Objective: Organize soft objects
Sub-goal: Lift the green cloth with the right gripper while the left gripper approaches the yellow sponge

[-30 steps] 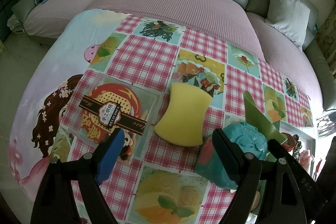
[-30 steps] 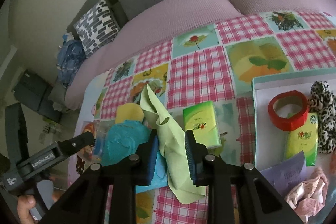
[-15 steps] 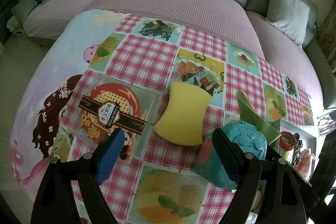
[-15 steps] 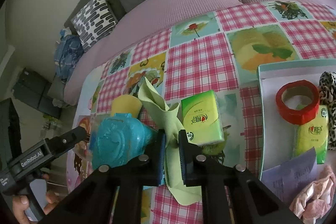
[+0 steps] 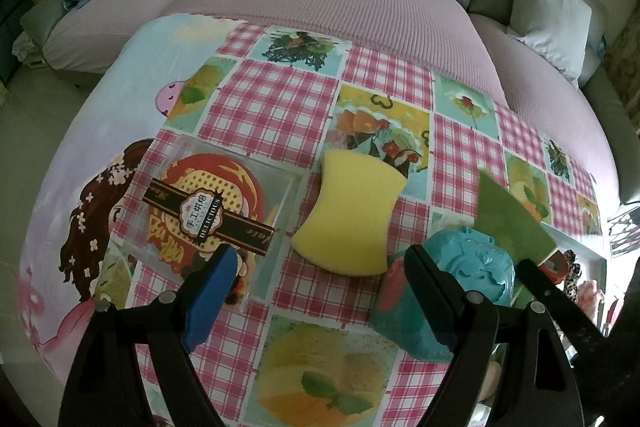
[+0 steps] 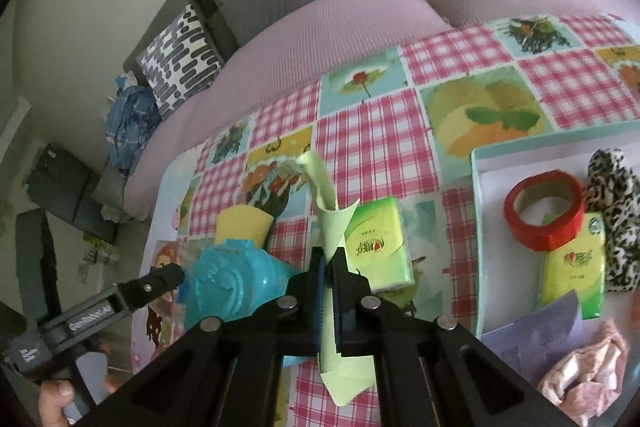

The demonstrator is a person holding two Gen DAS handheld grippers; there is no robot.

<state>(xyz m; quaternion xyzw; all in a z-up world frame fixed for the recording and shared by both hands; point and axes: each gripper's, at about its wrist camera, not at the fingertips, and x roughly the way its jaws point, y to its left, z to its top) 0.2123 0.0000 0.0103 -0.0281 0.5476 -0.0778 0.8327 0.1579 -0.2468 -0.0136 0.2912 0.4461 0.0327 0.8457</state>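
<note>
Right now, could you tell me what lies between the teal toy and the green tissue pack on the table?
The light green cloth stands between the teal toy and the tissue pack, pinched by the right gripper; the right wrist view shows it.

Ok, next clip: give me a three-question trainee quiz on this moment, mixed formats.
1. True or false: the right gripper is shut on the light green cloth.
2. Multiple choice: in the white tray, the red tape roll lies partly on a) the yellow sponge b) a green tissue pack c) the teal toy.
3. Fill in: the left gripper is ____, its fingers either side of the near end of the yellow sponge, not touching it.

Key: 1 true; 2 b; 3 open.
</note>
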